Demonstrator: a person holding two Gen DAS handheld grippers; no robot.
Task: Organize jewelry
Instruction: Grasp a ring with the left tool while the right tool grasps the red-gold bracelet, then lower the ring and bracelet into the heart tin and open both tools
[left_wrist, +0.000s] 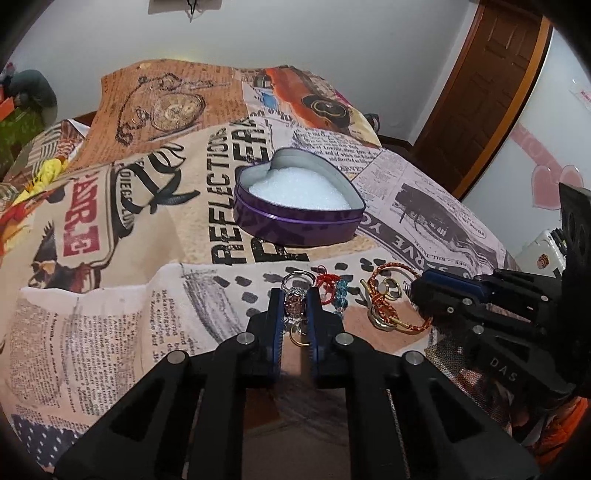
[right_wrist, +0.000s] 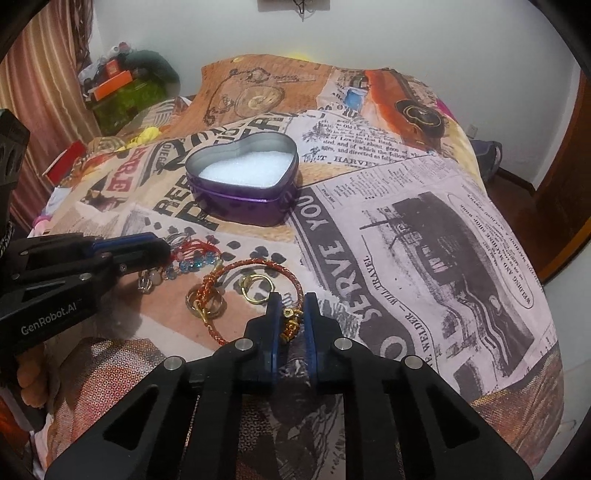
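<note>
A purple heart-shaped tin (left_wrist: 299, 206) with white foam inside sits open on the printed bedspread; it also shows in the right wrist view (right_wrist: 243, 184). My left gripper (left_wrist: 294, 301) is closed around a silver ring with a large stone (left_wrist: 294, 306). My right gripper (right_wrist: 291, 308) is closed around a small gold piece (right_wrist: 289, 325). Between them lie a red-gold cord bracelet (right_wrist: 258, 266), gold rings (right_wrist: 255, 288), and a red and blue bead piece (left_wrist: 334, 290).
The bedspread (right_wrist: 424, 240) drops off at the right and near edges. Clutter and a curtain (right_wrist: 44, 85) lie far left. A wooden door (left_wrist: 491, 85) stands at the right. Each gripper shows in the other's view: the right (left_wrist: 480, 295), the left (right_wrist: 74, 266).
</note>
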